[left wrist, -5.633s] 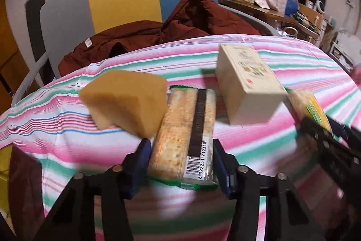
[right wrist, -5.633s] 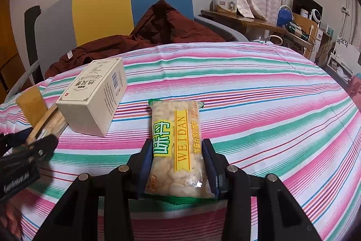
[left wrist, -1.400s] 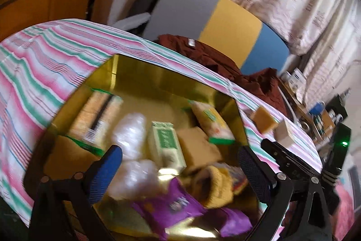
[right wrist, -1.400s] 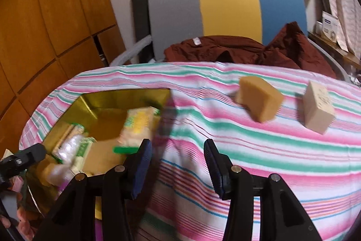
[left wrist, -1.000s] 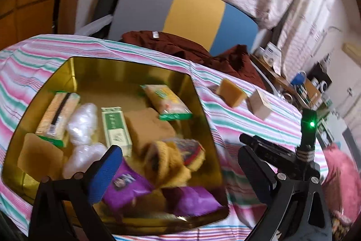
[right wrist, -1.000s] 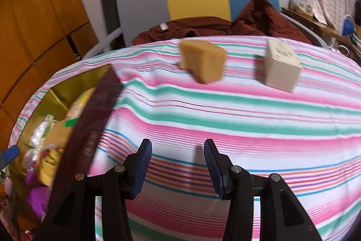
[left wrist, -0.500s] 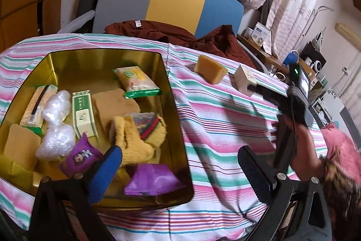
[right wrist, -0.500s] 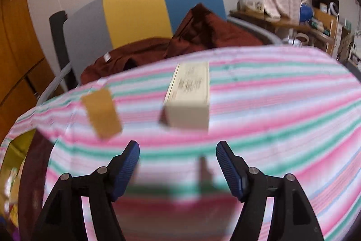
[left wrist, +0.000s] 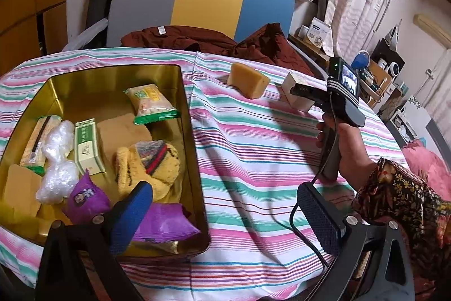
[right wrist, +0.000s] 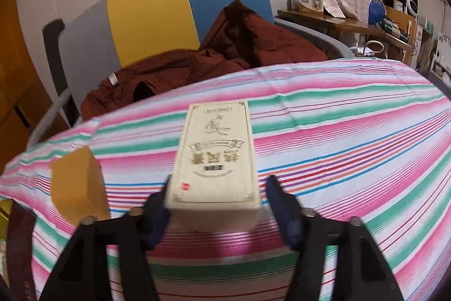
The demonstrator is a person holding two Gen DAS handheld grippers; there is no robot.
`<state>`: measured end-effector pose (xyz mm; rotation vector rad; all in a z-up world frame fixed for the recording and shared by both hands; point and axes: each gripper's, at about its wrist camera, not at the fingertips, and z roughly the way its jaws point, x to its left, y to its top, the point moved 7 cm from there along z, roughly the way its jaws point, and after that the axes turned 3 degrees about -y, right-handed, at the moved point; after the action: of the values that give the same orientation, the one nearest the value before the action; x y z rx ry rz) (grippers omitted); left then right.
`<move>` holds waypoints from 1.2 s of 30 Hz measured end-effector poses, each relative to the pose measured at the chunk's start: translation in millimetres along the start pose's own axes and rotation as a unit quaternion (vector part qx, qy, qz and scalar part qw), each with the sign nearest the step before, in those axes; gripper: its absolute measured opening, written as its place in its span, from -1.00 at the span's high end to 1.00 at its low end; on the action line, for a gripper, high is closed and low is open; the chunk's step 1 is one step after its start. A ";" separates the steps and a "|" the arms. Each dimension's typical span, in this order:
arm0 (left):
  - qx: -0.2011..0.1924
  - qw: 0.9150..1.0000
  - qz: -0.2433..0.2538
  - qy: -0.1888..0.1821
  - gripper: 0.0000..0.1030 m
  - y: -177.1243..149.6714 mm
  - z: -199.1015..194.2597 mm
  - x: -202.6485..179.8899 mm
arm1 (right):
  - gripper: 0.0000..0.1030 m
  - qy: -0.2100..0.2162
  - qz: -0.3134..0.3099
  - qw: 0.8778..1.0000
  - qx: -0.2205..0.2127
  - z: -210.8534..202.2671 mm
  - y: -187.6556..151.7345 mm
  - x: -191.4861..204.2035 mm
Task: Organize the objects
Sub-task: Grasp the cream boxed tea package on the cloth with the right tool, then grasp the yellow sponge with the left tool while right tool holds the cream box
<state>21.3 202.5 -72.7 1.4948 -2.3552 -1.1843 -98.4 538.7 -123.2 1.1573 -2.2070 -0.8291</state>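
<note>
Landmark: the gold tin [left wrist: 186, 114] is taken as reference; it is set on the striped tabletop [left wrist: 253, 160].
Tin contents: a yellow snack pack [left wrist: 150, 103], a green-and-white box [left wrist: 88, 147], a cracker pack [left wrist: 38, 140], 2 clear plastic wads, purple packets [left wrist: 166, 224] and a yellow knit item [left wrist: 149, 168] are seen inside.
Sponge: the yellow sponge [left wrist: 248, 79] [right wrist: 77, 185] is lying on the tabletop beyond the tin's far right corner.
Cream box: the cream box [right wrist: 215, 157] [left wrist: 296, 95] is lying further right of the tin, past the sponge, between the right jaws.
Right gripper [right wrist: 218, 205]: the jaws are held apart, 1 on each side of the box; contact cannot be told.
Left gripper [left wrist: 222, 213]: the jaws are spread wide over the tin's near right corner, nothing held.
</note>
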 end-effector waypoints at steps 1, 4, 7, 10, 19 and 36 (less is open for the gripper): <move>0.004 1.000 -0.001 -0.001 -1.00 0.1 2.8 -1.4 | -0.03 0.004 0.002 1.000 -0.004 -1.6 0.4 -0.3; 0.016 1.000 -0.005 -0.006 -1.00 4.0 13.2 -7.5 | -0.02 0.006 -0.004 1.000 -0.005 -6.2 0.1 1.8; 0.021 1.000 0.000 -0.002 -1.00 14.7 22.1 -12.7 | -0.02 -0.003 -0.029 1.000 0.003 -13.6 -4.7 3.4; 0.023 1.000 0.000 0.010 -1.00 30.0 33.3 -15.8 | -0.01 -0.018 -0.052 0.998 0.002 -25.0 -10.5 -2.4; 0.074 0.996 -0.046 0.020 -1.00 86.7 113.6 -28.8 | 0.00 -0.052 -0.038 0.998 0.003 -28.6 -25.2 -26.7; 0.097 0.987 -0.015 0.127 -1.00 161.6 254.8 -43.6 | 0.00 -0.057 -0.036 0.998 -0.008 -25.6 -29.8 -29.8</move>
<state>-192.9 412.0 -128.6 1.6332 -2.3330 -0.7331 -50.1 543.4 -131.6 1.2143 -2.2572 -0.9629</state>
